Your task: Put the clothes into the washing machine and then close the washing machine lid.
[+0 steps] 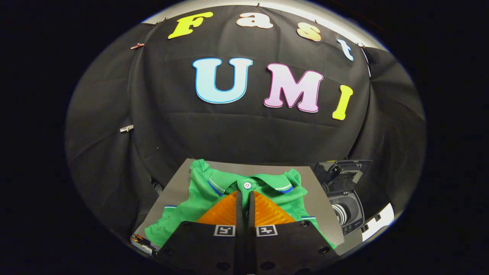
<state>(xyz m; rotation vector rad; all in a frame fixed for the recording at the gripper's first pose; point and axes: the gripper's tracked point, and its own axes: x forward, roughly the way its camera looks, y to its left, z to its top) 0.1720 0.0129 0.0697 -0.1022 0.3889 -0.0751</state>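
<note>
- The tongs (245, 195) are closed, the two fingers nearly meeting with only a thin gap and nothing caught between them; each finger carries a square coded marker.
- A green polo shirt (198, 196) with a white button lies spread on the grey bench (176, 183), under and just ahead of the fingertips.
- The washing machine (345, 198) stands beside the shirt, lid raised; its panel writing is too small to read.

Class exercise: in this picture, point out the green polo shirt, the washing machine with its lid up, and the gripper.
Green polo shirt (198, 206): gripper view, on its shoulder beside the fingers.
Washing machine (349, 212): gripper view, on the drum opening below the raised lid.
Gripper (245, 196): gripper view, midway between the fingertips, which stand close together over the shirt.
</note>
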